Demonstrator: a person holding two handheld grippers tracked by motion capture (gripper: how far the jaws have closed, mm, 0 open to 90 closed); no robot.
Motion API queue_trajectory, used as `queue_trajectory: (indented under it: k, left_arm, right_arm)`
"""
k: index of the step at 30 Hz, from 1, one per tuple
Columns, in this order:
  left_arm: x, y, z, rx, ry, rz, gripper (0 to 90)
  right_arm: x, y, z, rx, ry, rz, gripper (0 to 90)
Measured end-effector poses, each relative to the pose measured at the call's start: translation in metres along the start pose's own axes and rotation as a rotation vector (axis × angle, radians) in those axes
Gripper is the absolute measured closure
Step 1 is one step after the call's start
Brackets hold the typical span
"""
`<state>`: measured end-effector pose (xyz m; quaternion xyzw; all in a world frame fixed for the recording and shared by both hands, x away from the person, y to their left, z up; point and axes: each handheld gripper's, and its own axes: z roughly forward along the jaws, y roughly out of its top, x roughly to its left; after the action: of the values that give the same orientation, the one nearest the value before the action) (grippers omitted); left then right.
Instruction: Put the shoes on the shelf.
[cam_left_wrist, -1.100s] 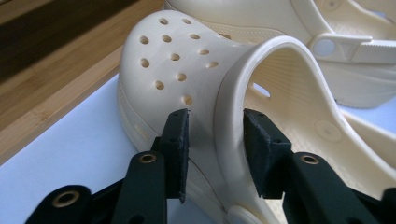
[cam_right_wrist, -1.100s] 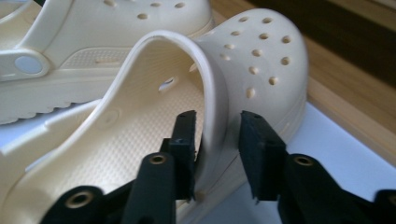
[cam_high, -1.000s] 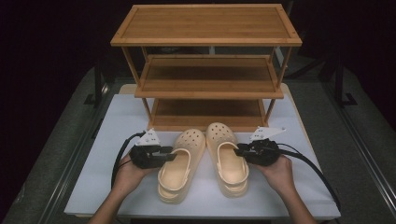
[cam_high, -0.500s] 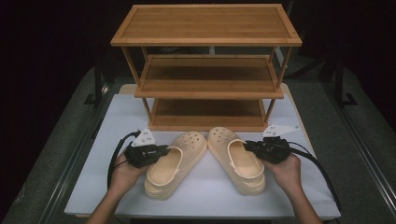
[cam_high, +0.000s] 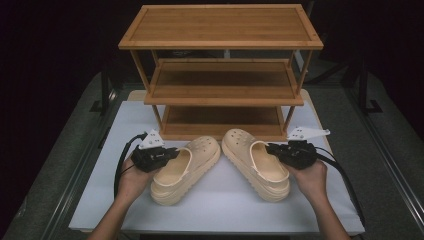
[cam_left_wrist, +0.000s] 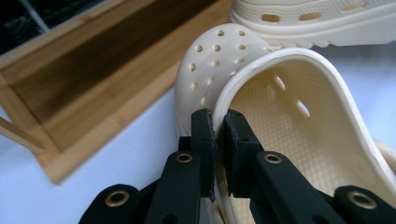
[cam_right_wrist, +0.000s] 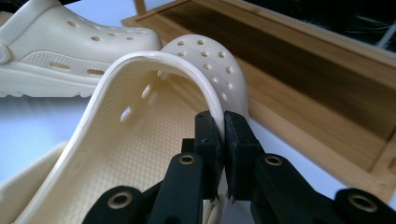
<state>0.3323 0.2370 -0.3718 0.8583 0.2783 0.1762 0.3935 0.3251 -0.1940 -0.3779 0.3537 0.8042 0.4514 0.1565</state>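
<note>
Now both clogs are gripped, so the step in hand looks like the start of carrying the pair to the rack.

On the left, the left claw (cam_high: 169, 153) pinches the outer rim of the left clog (cam_high: 187, 169), just behind its perforated toe cap. In the left gripper view the two black pads (cam_left_wrist: 205, 135) press together on that thin wall, one inside the opening and one outside, with no gap to spare. The clog lies on the white desk (cam_high: 220, 205), its toe angled inward toward the rack, and whether its sole has left the surface I cannot tell.

In the middle, the two toes nearly meet just in front of the bottom tier of the wooden shoe rack (cam_high: 220, 95), which stands at the back of the desk with all three shelves bare.

On the right, the right claw (cam_high: 274, 149) holds the right clog (cam_high: 256, 162) the same way. Its pads (cam_right_wrist: 208, 133) clamp the side rim behind the toe cap, mirror to the other hand. That clog too points its toe inward toward the rack.

The next move, as I judge it, calls for lifting both clogs clear of the desk and swinging the toes straight. They would then slide onto a shelf, most likely the bottom one, since it lies just ahead. A pinch on a soft rim may let the shoe droop or twist, so the lift should be slow and level, and the heels must clear the shelf's front edge.
</note>
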Motion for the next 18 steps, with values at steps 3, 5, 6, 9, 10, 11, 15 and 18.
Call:
queue_trajectory:
  k: [3, 5, 6, 9, 10, 11, 15, 18]
  left_arm:
    - [0.007, 0.009, 0.003, -0.013, 0.032, -0.002, 83.6]
    - [0.012, 0.014, 0.005, -0.024, 0.054, 0.0, 83.6]
    - [0.015, 0.018, 0.007, -0.027, 0.068, 0.001, 83.6]
    - [0.022, 0.024, 0.013, -0.038, 0.094, -0.005, 83.6]
    - [0.024, 0.026, 0.016, -0.04, 0.103, -0.012, 83.6]
    - [0.027, 0.028, 0.019, -0.043, 0.106, -0.014, 83.6]
    - [0.035, 0.034, 0.032, -0.056, 0.126, -0.033, 83.5]
    - [0.04, 0.039, 0.043, -0.066, 0.144, -0.05, 83.5]
  right_arm:
    - [-0.005, 0.004, 0.003, 0.004, -0.022, -0.004, 84.5]
    - [-0.009, 0.007, 0.006, 0.002, -0.037, -0.003, 84.4]
    - [-0.012, 0.009, 0.008, 0.0, -0.043, -0.001, 84.4]
    - [-0.018, 0.014, 0.016, -0.01, -0.056, 0.006, 84.5]
    - [-0.021, 0.016, 0.018, -0.012, -0.064, 0.005, 84.5]
    - [-0.024, 0.018, 0.021, -0.012, -0.072, 0.006, 84.5]
    - [-0.032, 0.026, 0.033, -0.018, -0.108, 0.005, 84.4]
    - [-0.037, 0.033, 0.042, -0.031, -0.127, 0.004, 84.4]
